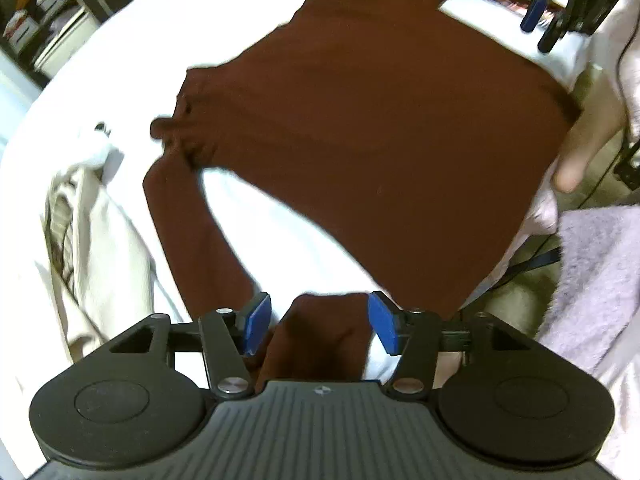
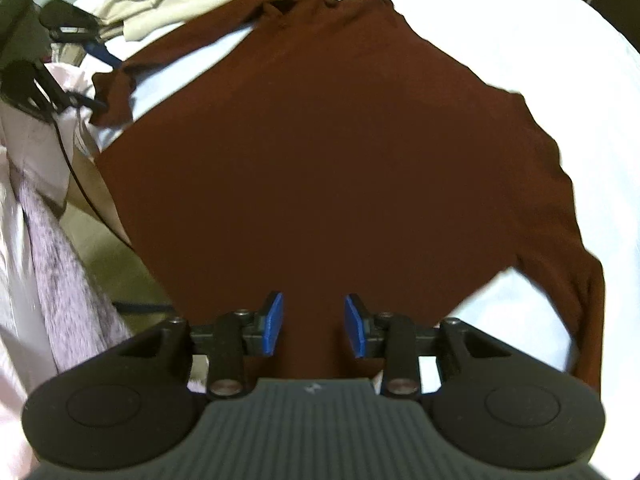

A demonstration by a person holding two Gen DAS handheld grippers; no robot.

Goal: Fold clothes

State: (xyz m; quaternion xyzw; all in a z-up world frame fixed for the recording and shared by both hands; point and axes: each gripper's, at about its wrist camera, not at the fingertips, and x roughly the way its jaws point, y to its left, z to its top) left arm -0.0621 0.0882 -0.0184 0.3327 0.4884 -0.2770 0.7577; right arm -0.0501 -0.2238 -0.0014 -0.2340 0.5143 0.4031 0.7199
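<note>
Blue pads on our left gripper (image 1: 318, 326) stand spread, with a bunched end of the dark reddish-brown long-sleeved knit top (image 1: 360, 128) between them; the pads (image 1: 256, 320) sit clear of the cloth on both sides, no pinch. Our right gripper (image 2: 315, 326) is also parted, narrower, over the top's lower body; brown cloth fills the gap, but the pads (image 2: 274, 324) are not pressing it.

Outward from the left gripper, one sleeve (image 1: 188, 232) runs up to the shoulder, and the body of the top spreads flat across the white bed sheet (image 1: 272, 232). From the right wrist view the top (image 2: 320, 152) lies mostly flat, collar at the far end, one sleeve (image 2: 580, 300) trailing down the right side, the other sleeve end (image 2: 114, 96) curled near the left edge of the sheet (image 2: 560, 80).

Beige crumpled garments (image 1: 100, 240) sit just beside the sleeve. Fuzzy lilac fabric (image 1: 596, 280) lies off the bed edge. We see the right gripper far off in the left wrist view (image 1: 560, 24), blurred.
</note>
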